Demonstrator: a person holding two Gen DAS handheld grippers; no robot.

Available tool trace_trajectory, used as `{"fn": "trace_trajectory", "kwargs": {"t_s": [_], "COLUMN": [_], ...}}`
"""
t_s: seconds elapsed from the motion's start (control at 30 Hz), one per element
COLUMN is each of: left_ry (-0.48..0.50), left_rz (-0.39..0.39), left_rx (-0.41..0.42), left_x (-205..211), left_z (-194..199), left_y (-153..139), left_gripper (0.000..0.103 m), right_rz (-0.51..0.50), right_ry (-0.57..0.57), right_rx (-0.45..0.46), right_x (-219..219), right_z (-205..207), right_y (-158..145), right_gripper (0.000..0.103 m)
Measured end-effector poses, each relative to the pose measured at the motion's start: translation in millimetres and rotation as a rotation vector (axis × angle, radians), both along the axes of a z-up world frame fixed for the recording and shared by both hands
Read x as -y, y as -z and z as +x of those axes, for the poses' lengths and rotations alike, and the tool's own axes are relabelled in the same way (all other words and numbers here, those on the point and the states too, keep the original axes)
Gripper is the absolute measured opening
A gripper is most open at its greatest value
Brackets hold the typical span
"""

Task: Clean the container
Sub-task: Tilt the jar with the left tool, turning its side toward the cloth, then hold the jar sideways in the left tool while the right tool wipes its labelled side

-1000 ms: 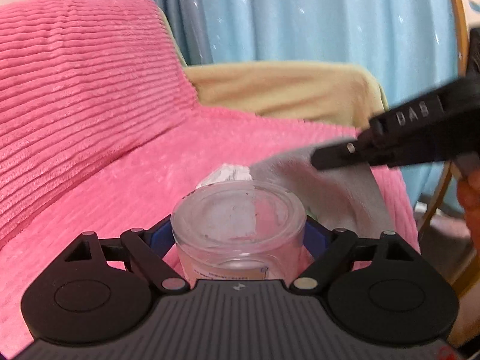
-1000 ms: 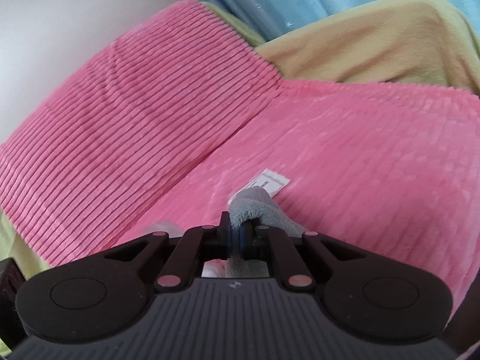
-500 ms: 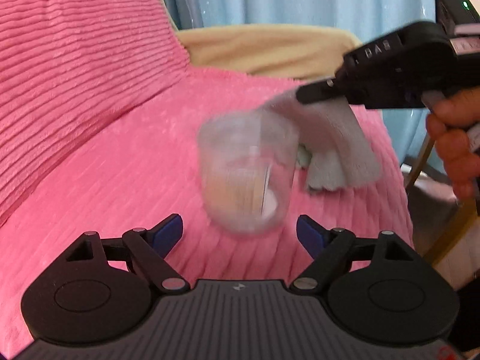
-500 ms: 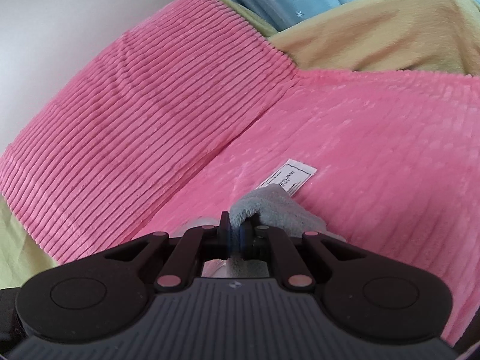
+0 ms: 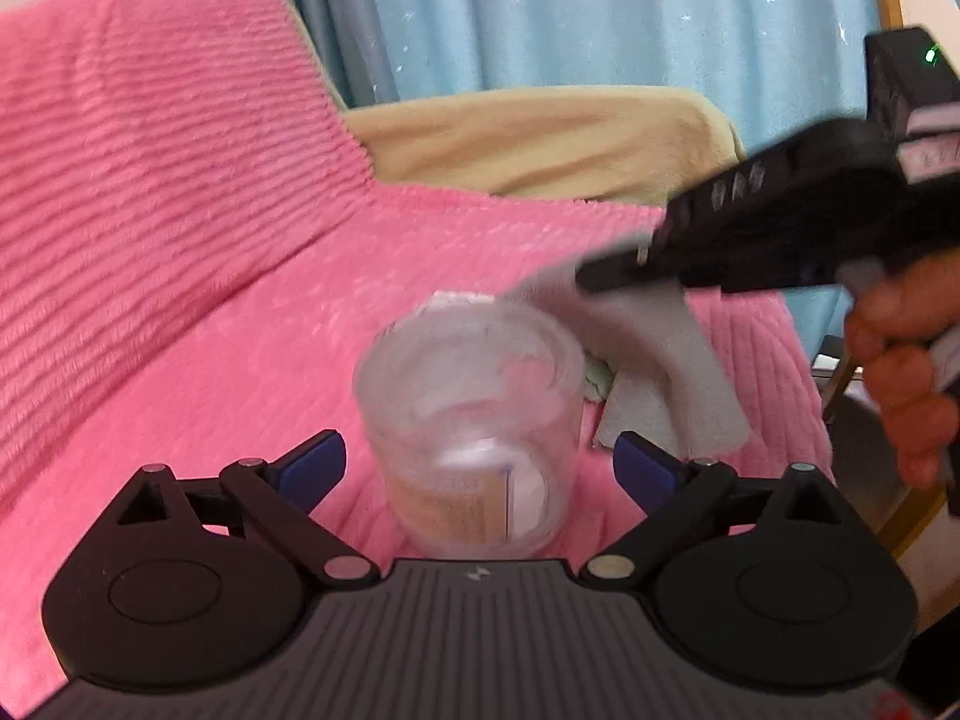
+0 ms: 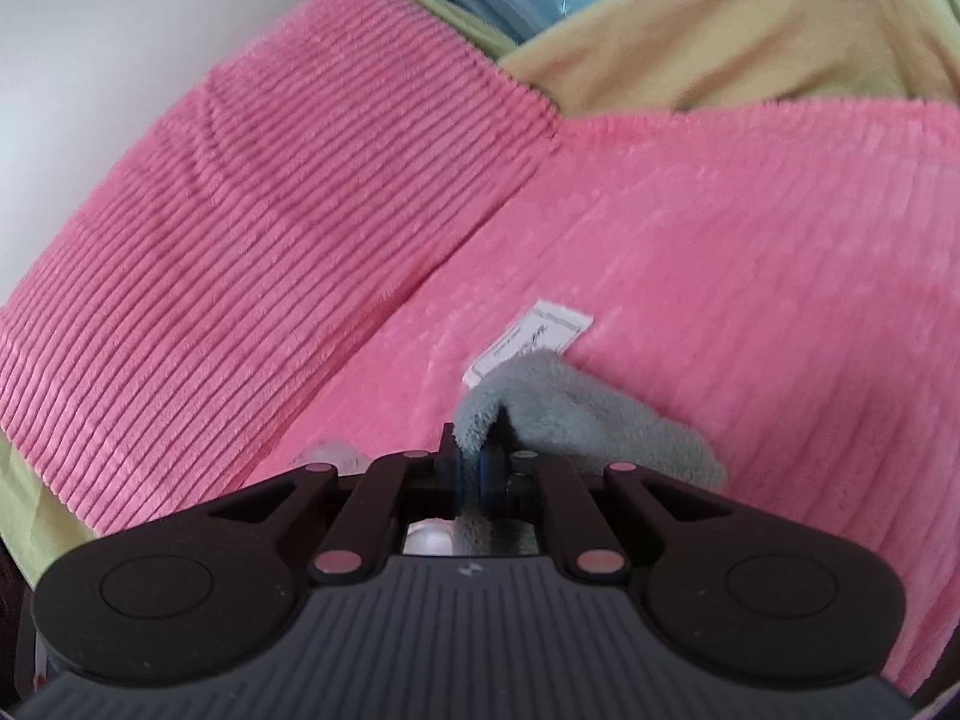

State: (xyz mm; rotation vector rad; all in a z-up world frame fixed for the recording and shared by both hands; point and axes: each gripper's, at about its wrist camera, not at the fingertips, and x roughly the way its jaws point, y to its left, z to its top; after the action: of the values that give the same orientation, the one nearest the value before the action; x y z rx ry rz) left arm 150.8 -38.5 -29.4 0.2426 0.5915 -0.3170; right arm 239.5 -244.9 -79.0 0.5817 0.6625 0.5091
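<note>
From your left wrist, the clear container [image 5: 474, 420] stands on the pink blanket [image 5: 252, 324] between your left gripper [image 5: 477, 468]'s spread fingers, touching neither (it's blurred). From your right wrist, your right gripper [image 6: 472, 468] is pinching the grey cloth [image 6: 576, 414] above the blanket.

Home living room, pink-blanketed sofa [image 5: 180, 228], blue curtains [image 5: 600, 18]

Container [image 5: 474, 420] on blanket [image 5: 210, 300], between left gripper [image 5: 479, 468] fingers [image 5: 312, 465]; cloth [image 5: 666, 360] just right, beneath right gripper [image 5: 591, 285].
</note>
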Motion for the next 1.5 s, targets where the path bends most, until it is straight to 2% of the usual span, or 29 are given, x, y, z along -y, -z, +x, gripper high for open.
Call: {"fn": "trace_trajectory", "kwargs": {"t_s": [0.17, 0.23, 0.3, 0.5, 0.6, 0.77, 0.83, 0.97, 1.17, 1.23, 1.37, 1.5], "left_ry": [-0.03, -0.044, -0.057, -0.069, -0.074, -0.098, -0.087, -0.068, -0.057, -0.021, 0.04, 0.039], "left_rz": [0.014, 0.016, 0.019, 0.002, -0.057, -0.061, -0.028, 0.01, 0.029, 0.026, 0.111, 0.093], "left_rx": [0.01, 0.008, 0.011, 0.014, -0.022, -0.093, -0.101, -0.084, 0.006, 0.038, 0.084, 0.079], "left_x": [11.8, 14.4, 11.3, -16.2, -40.3, -51.8, -49.9, -45.3, -36.7, -29.3, -11.7, -14.4], "left_z": [23.2, 29.3, 29.8, 4.3, -19.6, -56.9, -59.8, -58.8, -47.8, -40.5, -37.2, -32.2], "left_y": [-0.3, 0.4, 1.1, -3.9, -8.8, -4.7, 2.0, 12.3, 20.5, 24.4, 33.8, 34.0], "left_gripper": [0.097, 0.087, 0.086, 0.086, 0.086, 0.086, 0.086, 0.085, 0.085, 0.085, 0.085, 0.085], "right_rz": [-0.001, 0.008, 0.015, 0.008, -0.001, -0.017, -0.02, -0.011, 0.011, -0.003, -0.008, 0.026], "right_ry": [-0.028, -0.022, -0.017, -0.026, -0.041, -0.102, -0.138, -0.204, -0.282, -0.291, -0.308, -0.438], "right_rx": [-0.002, -0.015, -0.022, 0.001, 0.008, 0.048, 0.072, 0.114, 0.214, 0.2, 0.184, 0.153], "right_x": [4.0, 7.0, 8.6, 3.5, -5.5, -25.3, -32.9, -42.8, -54.0, -57.1, -62.0, -71.6], "right_z": [1.4, 2.2, 2.2, -6.3, -11.4, -21.7, -26.0, -30.9, -35.0, -28.7, -18.0, -21.4], "right_y": [1.2, 1.6, 0.1, -12.6, -15.6, -24.6, -27.7, -33.5, -36.1, -28.6, -21.7, -18.1], "right_gripper": [0.004, 0.004, 0.004, 0.004, 0.004, 0.004, 0.004, 0.004, 0.004, 0.004, 0.004, 0.005]}}
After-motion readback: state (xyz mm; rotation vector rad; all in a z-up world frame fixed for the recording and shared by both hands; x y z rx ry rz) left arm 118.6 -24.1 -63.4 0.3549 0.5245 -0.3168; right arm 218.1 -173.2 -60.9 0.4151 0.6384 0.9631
